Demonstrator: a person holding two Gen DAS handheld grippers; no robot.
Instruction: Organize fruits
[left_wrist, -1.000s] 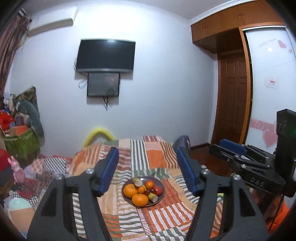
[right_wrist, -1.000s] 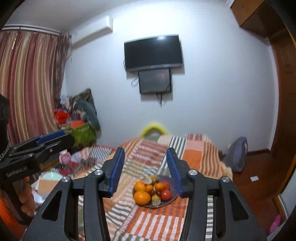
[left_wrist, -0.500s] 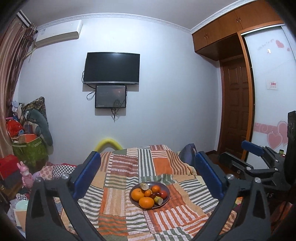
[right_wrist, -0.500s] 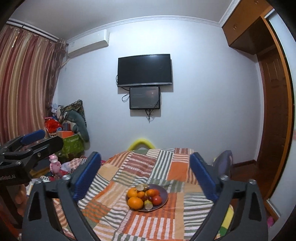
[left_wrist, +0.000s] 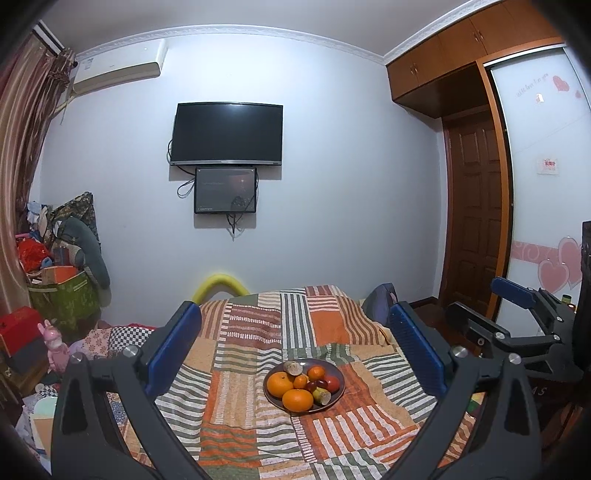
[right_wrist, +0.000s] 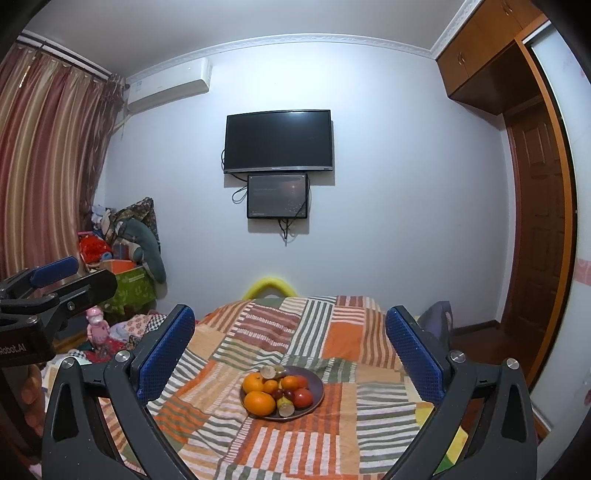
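Fingers wide on left gripper and right gripper — one plate, two large oranges.

bedspread bare around plate | fruits crowd plate

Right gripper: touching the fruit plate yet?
Apart. In the right wrist view the right gripper is open, its blue fingers wide to either side, and the fruit plate lies farther off on the patchwork blanket with blanket showing between them.
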